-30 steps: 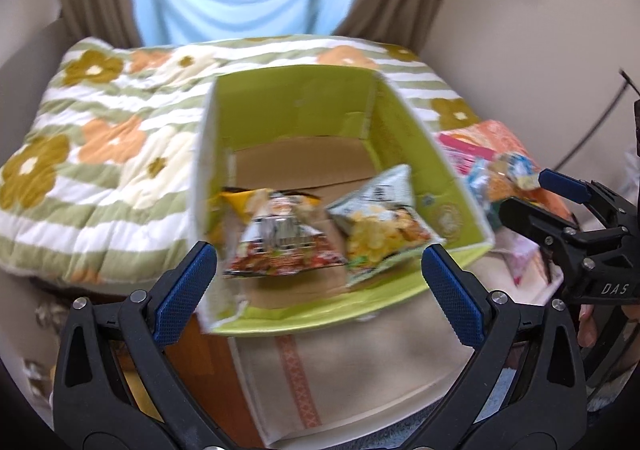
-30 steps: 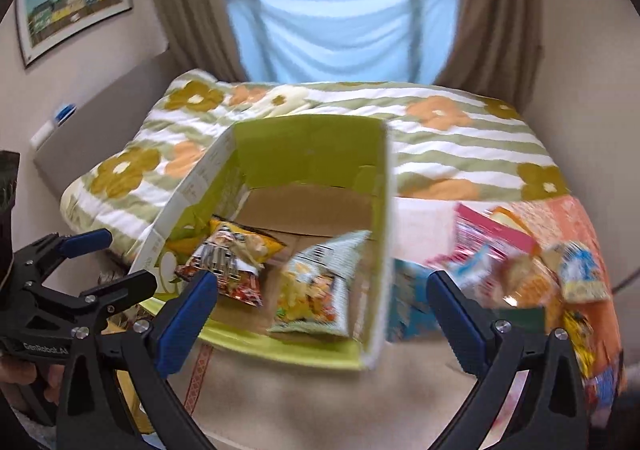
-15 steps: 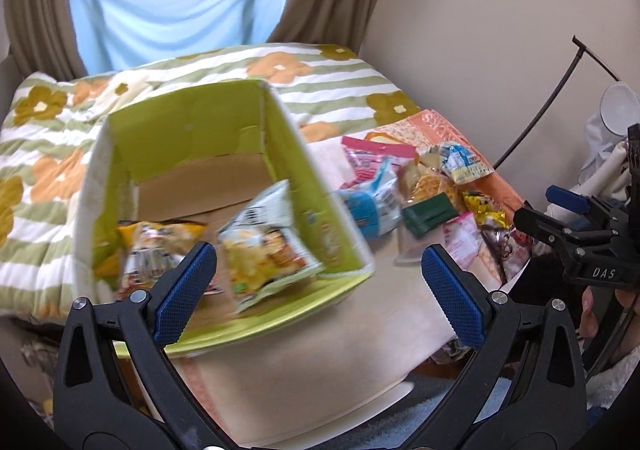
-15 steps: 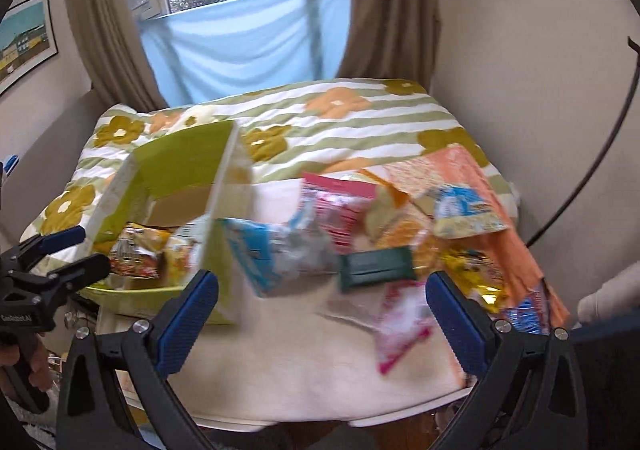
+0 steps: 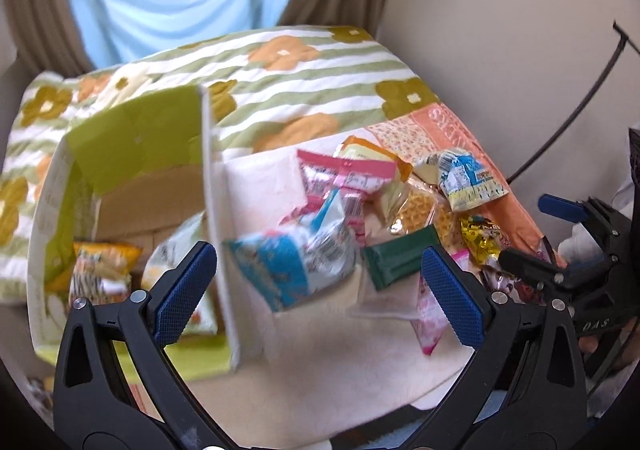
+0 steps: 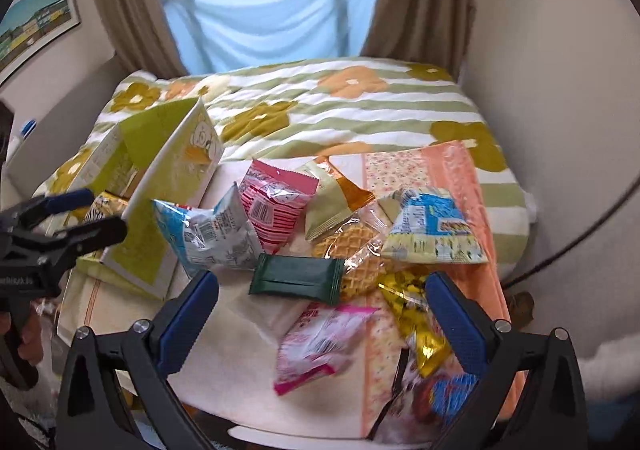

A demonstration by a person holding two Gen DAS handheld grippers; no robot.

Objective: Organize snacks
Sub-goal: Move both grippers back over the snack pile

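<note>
Selection looks like the step in hand: both grippers hang over the loose heap of snacks with their fingers spread wide and nothing between them. The left gripper (image 5: 320, 282) faces the blue-and-white packet (image 5: 292, 266) lying just beside the green box (image 5: 132, 146), while the right gripper (image 6: 320, 314) points at the dark green packet (image 6: 298, 278) and the pink packet (image 6: 316, 342) in front of it. The box stands at the left end of the surface (image 6: 240, 390), and at least two bags lie inside it, a yellow bag (image 5: 100, 270) among them. The rest lie piled to its right, touching and overlapping: a red-striped packet (image 6: 276, 206), clear-wrapped waffles (image 6: 352, 254), a blue-and-yellow bag (image 6: 432, 234). The next move likely calls for dropping onto one packet's edge, closing on it, and carrying it over the box wall. Crinkly film may slip or drag neighbours.
</note>
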